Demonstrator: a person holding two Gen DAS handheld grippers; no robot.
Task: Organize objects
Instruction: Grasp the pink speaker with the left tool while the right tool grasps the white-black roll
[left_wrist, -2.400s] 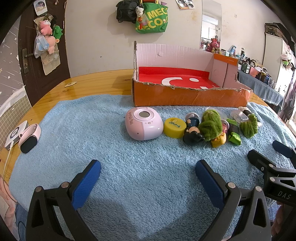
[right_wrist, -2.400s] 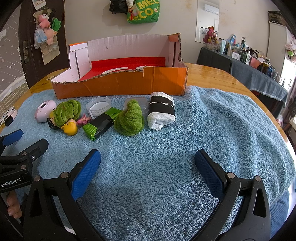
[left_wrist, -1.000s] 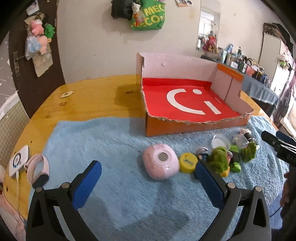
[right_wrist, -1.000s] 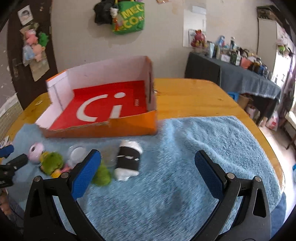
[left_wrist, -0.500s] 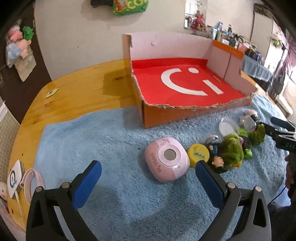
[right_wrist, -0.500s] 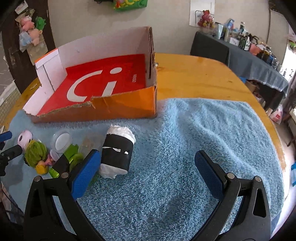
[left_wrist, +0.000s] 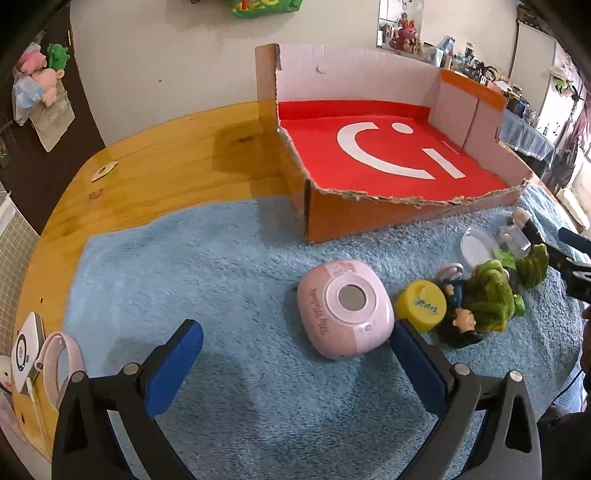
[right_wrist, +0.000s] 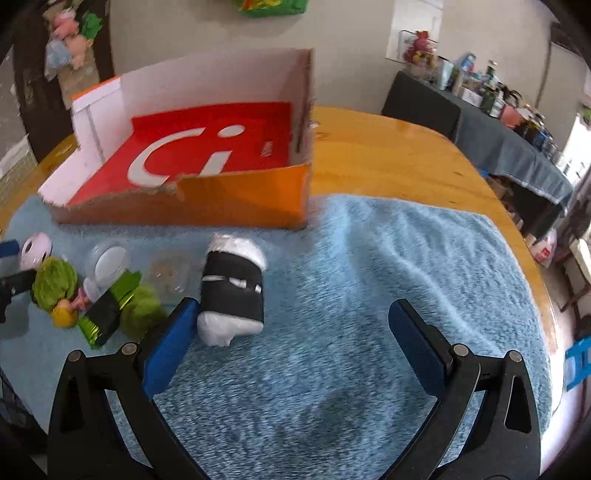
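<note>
Notably, both viewpoints have risen and tipped down since the earlier frames, exposing the empty cardboard box (left_wrist: 388, 155) floor, so nothing is yet sorted; left gripper (left_wrist: 295, 363) and right gripper (right_wrist: 291, 343) hang with jaws apart, near the pink device (left_wrist: 345, 308) and white-and-black roll (right_wrist: 232, 286) on the towel (left_wrist: 221, 258).

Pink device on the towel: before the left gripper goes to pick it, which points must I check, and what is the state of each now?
1. Left gripper open: ok, jaws wide, nothing between them.
2. Pink device lined up between the fingers: not ok, it sits close to the right-side finger.
3. Free space around it: not ok, the yellow cap lies right beside it.
4. Box ready to receive: ok, red floor bare.
5. Right gripper out of the way: ok, open, near the white bundle.
</note>
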